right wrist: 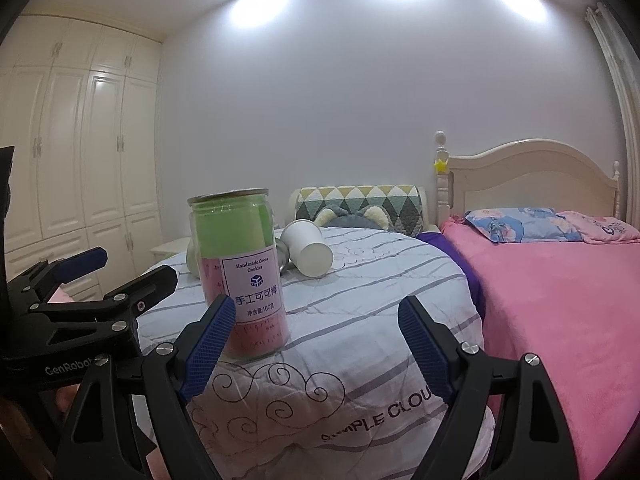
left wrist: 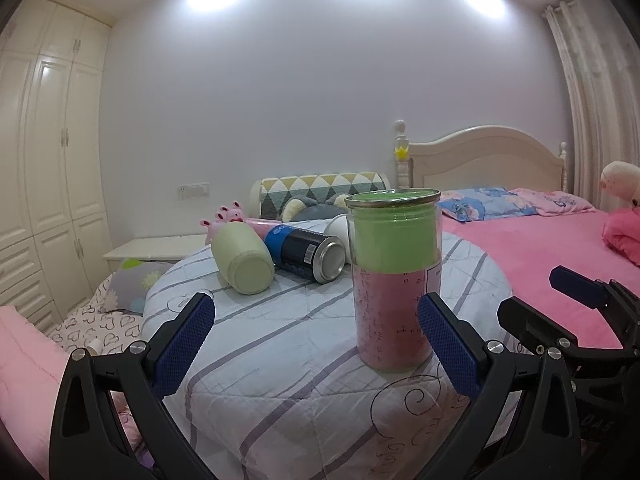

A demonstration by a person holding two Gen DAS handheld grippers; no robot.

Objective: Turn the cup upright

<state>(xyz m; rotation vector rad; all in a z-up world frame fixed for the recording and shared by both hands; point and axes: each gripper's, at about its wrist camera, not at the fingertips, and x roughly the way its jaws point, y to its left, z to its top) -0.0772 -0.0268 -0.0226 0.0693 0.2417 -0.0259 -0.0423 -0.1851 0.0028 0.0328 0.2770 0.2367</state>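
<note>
Over on the left, the left gripper [left wrist: 316,336] hangs wide open and empty above the striped quilted surface [left wrist: 280,360], its right pad just beside the tall clear jar [left wrist: 394,280], which already stands upright with green and pink rolls inside. Behind it, further left, the pale green cup [left wrist: 242,260] lies on its side with its base turned toward the camera, and the dark blue can [left wrist: 308,254] lies next to it, apparently touching. Moving right, the white paper cup [right wrist: 308,250] lies tipped over just behind and to the right of the jar in the right wrist view, its closed flat end facing this way. The right gripper [right wrist: 316,342] is spread open too, nothing between its pads, with the jar [right wrist: 240,276] close against its left finger. Which cup the task means is not certain; the white one looks the easier reach for the right gripper, well clear of the pink bed [right wrist: 560,300] alongside. To do it well, I would slide past the jar on its right without nudging it, close across the cup's middle rather than its thin rim, squeeze lightly since paper crushes, then rotate the wrist and set it down flat, because the soft quilt could let a light cup topple again
</note>
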